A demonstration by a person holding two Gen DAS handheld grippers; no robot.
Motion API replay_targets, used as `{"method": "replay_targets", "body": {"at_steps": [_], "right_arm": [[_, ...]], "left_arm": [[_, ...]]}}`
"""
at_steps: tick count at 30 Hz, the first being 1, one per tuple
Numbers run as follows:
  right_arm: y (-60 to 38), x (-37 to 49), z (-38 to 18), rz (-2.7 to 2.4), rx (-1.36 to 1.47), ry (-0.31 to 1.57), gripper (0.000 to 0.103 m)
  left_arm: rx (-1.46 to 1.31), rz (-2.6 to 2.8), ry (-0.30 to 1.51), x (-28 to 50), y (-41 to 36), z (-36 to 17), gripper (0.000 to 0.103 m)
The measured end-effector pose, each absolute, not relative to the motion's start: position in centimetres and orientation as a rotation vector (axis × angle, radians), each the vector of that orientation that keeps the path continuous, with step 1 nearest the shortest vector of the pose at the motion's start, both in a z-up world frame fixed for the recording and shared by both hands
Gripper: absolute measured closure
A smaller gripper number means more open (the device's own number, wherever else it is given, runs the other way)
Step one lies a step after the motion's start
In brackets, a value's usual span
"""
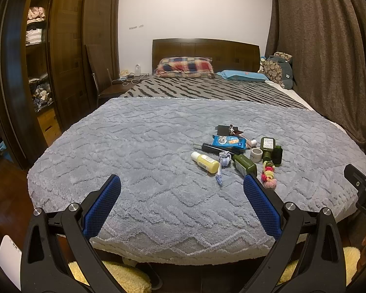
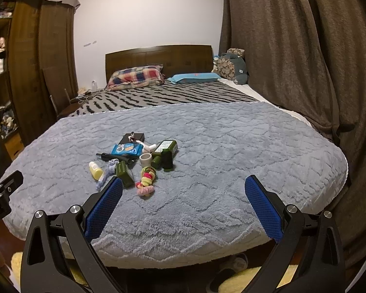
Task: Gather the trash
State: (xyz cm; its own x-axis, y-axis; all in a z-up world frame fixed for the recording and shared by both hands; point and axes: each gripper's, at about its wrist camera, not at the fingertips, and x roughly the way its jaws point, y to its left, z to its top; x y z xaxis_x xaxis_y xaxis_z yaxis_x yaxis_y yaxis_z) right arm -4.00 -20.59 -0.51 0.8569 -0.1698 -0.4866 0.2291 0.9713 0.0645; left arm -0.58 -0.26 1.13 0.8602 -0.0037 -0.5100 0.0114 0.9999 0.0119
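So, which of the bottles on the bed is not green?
The yellow bottle with the white cap, lying on its side at the left edge of the pile. The other bottles are dark green.

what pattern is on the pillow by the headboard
The pillow has a red, blue and yellow plaid check, clearest in the left wrist view.

print on the flat blue plastic wipes packet (image 1: 228, 142) and on the label of the dark green glass bottle (image 1: 268, 144) is too small to read, and the slim black tube (image 1: 219, 149) runs partly under that packet. the small grey-white crumpled cloth piece (image 1: 224, 156) cannot be identified. in the left wrist view the black body of the right gripper (image 1: 364, 190) is cut off by the right edge, its fingers out of sight, and a white flat card-like object (image 1: 9, 256) is cropped at the lower left.
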Motion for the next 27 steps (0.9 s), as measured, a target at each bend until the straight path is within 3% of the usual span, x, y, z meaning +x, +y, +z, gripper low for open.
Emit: {"method": "replay_targets", "body": {"at_steps": [27], "right_arm": [[-20.70,-4.46,-0.51,-0.212,0.141,0.492,0.003]], "left_arm": [[0.006,-0.004,0.531,-1.33,0.52,0.44,0.008]]}}
